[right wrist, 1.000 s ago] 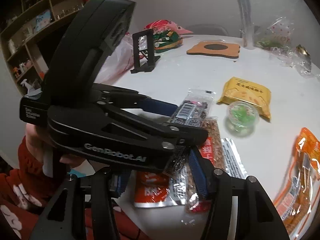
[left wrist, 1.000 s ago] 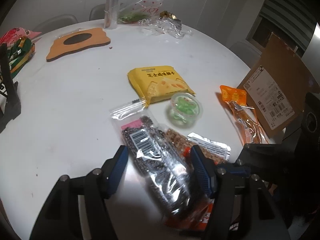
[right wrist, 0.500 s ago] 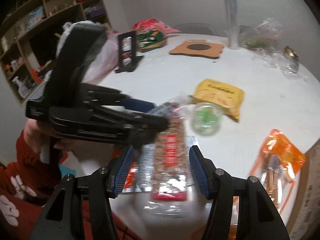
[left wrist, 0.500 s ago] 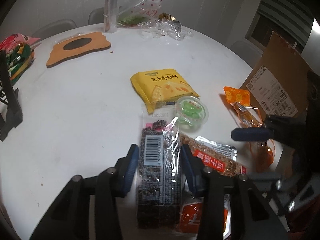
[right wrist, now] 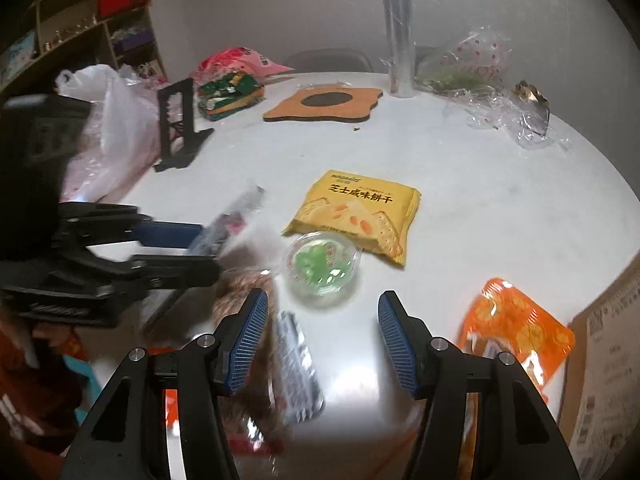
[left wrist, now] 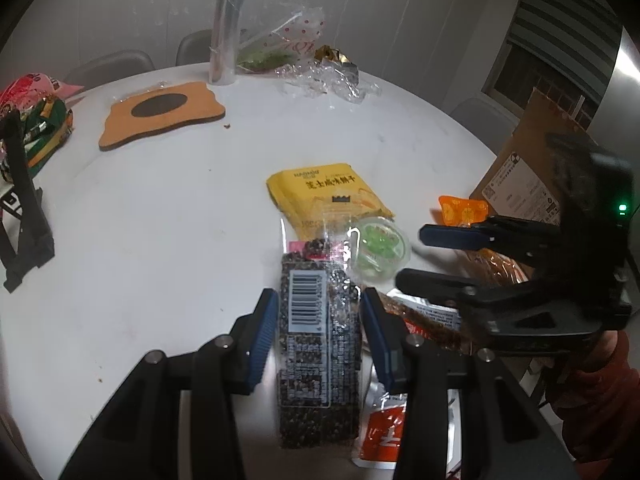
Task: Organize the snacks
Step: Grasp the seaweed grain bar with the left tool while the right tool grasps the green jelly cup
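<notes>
Holding the dark seed packet (left wrist: 316,344) square between its blue pads, the left claw (left wrist: 318,336) is narrowed onto the packet's two long edges, over the near edge of the white tabletop (left wrist: 160,208). To do this step well, I judge the grip should stay firm but not crush the crinkly film, and the packet should travel level so its loose sealed top does not drag over the green jelly cup (left wrist: 378,250) just beside it. The right claw (right wrist: 318,328) is spread wide and holds nothing, hovering near that cup, which looks like its likely next pick; a low, centred approach would suit its round wall.

Largest of the containers, the brown cardboard box (left wrist: 532,168) stands at the tabletop's right edge, its inside hidden. The yellow cracker bag (right wrist: 354,216) lies sealed and flat. The clear cup (right wrist: 322,266) shows green sweets under its lid.
</notes>
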The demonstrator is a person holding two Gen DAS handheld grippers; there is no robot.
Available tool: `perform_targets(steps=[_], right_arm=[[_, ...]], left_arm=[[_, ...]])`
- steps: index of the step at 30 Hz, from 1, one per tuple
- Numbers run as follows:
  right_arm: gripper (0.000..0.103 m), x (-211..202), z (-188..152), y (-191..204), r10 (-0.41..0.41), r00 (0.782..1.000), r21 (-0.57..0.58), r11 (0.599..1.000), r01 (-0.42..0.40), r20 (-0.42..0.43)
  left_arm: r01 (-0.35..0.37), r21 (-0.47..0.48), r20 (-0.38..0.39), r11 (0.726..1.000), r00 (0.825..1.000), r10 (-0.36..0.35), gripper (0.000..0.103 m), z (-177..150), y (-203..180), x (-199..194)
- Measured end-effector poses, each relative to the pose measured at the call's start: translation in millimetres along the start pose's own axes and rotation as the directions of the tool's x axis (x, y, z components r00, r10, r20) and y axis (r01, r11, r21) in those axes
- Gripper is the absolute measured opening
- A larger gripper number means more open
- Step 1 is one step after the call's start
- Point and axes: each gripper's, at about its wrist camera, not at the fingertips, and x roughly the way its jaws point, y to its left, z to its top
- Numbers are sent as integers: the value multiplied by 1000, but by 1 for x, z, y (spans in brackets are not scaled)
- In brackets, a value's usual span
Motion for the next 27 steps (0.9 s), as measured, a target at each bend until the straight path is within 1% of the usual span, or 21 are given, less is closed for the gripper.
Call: perform_targets(steps=[5,12,13,15,19,27], right_arm=[[54,18,10,4,-18,1000,-14,1000,18,-16],[54,30,19,14,-39,999,-48,998,38,-32],[53,31,20,14,-40,999,-53,998,38,-32],[44,32,20,16,-55,998,-68,996,53,-40],[43,30,18,18,-80,996,-81,994,77,-33],[43,6,14,16,-61,998,-67,996,61,1]], left_arm=[[16,-16,7,1000,1000,-15,40,5,9,1],[13,-31,22,999,1000,-12,40,13,19,2],[13,-32,24,999,1000,-13,40,15,20,2],[15,-32,27,999,1000,-14,40,17,20,3],[18,-27,40,999,999,-17,40,20,18,1],[22,-11,88,1000,996,-21,40,27,10,-15]])
